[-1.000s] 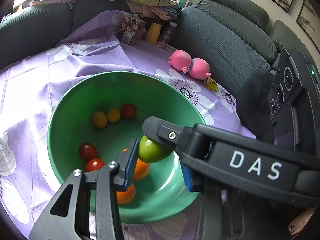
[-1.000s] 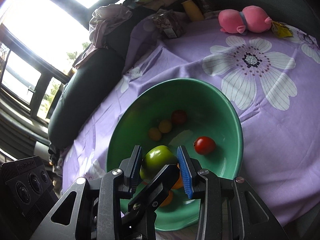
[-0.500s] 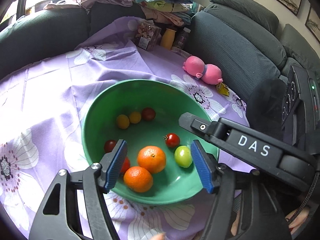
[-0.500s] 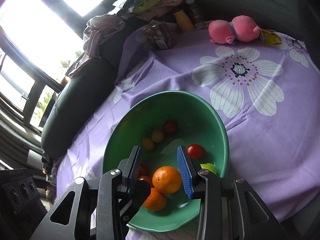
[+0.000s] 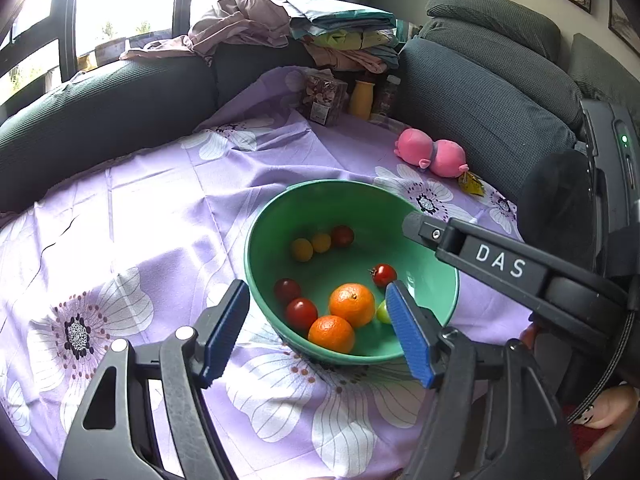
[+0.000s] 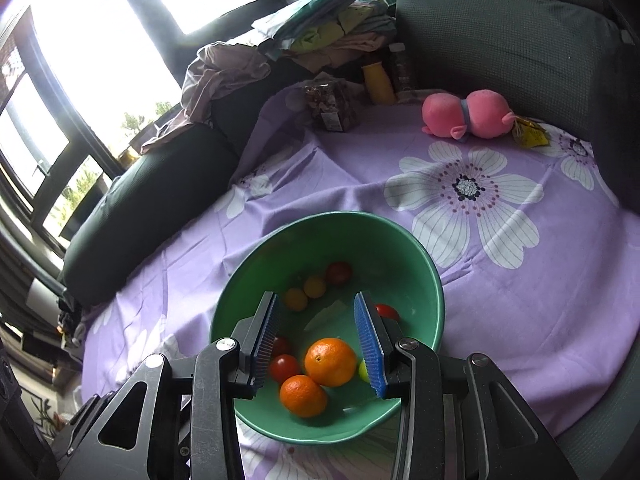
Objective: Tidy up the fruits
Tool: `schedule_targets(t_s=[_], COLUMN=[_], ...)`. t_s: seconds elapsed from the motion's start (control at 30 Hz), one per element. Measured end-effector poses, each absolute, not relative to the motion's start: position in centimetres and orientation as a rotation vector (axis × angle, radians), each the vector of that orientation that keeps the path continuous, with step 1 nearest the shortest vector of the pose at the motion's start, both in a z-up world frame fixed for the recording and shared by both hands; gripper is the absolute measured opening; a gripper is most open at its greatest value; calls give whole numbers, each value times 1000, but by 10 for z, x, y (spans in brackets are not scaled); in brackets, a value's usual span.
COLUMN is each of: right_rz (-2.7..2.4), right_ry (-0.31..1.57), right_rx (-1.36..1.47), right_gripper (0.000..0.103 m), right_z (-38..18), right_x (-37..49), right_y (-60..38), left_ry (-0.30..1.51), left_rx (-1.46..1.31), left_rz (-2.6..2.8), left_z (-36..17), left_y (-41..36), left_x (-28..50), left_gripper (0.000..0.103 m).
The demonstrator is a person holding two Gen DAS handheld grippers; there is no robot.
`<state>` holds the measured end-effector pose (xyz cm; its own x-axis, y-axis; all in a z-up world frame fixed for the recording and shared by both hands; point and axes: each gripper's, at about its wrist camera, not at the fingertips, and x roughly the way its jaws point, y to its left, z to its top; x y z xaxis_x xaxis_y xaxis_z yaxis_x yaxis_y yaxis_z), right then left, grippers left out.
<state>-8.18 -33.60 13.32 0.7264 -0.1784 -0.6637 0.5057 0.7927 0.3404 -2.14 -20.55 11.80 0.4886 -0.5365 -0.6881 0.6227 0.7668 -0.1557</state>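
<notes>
Hovering with jaws spread and empty, the left gripper and right gripper frame a green bowl on the purple cloth, holding two oranges, one green fruit, four red tomatoes and two yellow ones.

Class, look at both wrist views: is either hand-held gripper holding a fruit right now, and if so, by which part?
Nothing is held. The left hand-held gripper and right hand-held gripper are both open above the green bowl, where the fruit lies.

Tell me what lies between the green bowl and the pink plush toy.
Only flowered purple cloth; nothing stands between the bowl and the toy, as the right wrist view shows.
</notes>
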Motion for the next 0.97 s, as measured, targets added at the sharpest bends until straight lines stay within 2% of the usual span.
schedule_targets(t_s=[0.97], right_rz=[-459], right_ry=[657], right_rx=[461], right_gripper=[40], right_z=[145], right_x=[-89], right_y=[-321], left_ry=[811], left_rx=[46], left_rz=[-679], left_z=[115], left_y=[-184], left_x=[-33], left_gripper=[71])
